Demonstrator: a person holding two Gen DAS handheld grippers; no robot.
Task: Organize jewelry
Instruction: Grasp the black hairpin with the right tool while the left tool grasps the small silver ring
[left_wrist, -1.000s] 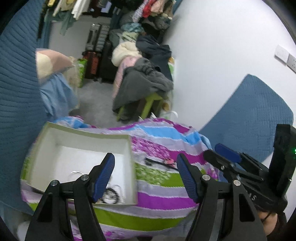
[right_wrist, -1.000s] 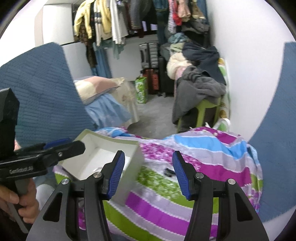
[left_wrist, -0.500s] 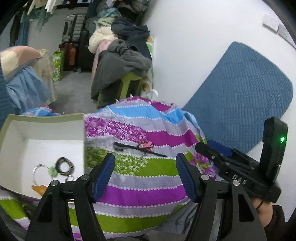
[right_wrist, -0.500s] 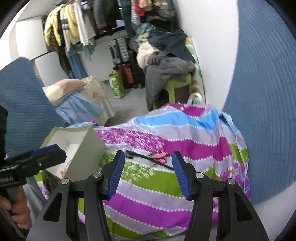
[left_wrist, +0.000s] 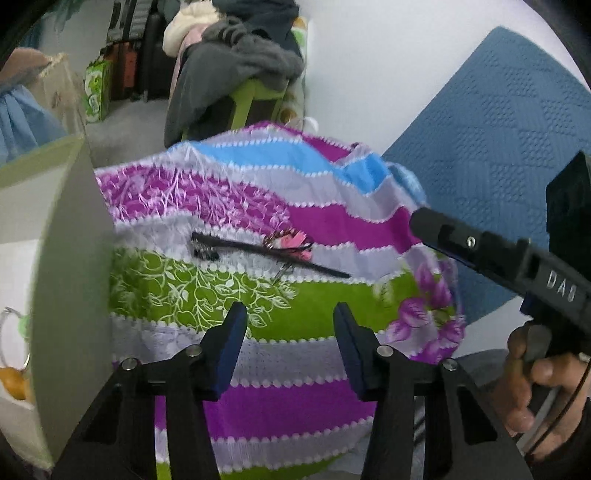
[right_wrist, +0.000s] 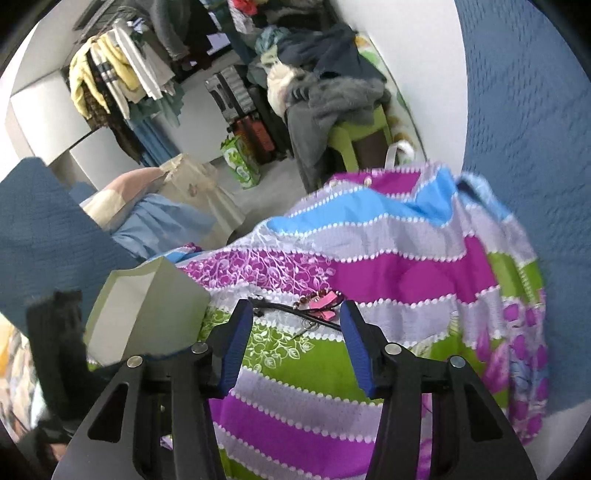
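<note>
A black headband (left_wrist: 258, 250) lies on the striped cloth (left_wrist: 280, 314) with a pink hair clip (left_wrist: 291, 242) and a small bead bracelet (left_wrist: 275, 238) on it. The same headband (right_wrist: 295, 314) and pink clip (right_wrist: 323, 303) show just beyond my right gripper (right_wrist: 295, 339), which is open and empty. My left gripper (left_wrist: 288, 343) is open and empty, short of the headband. A pale green box (left_wrist: 70, 258) stands at the left with a ring and an orange piece inside; the box (right_wrist: 147, 306) is left of my right gripper.
The other handle (left_wrist: 517, 266) crosses the right side of the left wrist view. Blue quilted panels (right_wrist: 524, 147) flank the table. A green stool piled with clothes (right_wrist: 332, 99), suitcases and a clothes rack stand behind.
Both grippers have swung right and closer to the cloth. The box has slid to the left edge of view and the headband and clip now lie ahead of the fingers.
</note>
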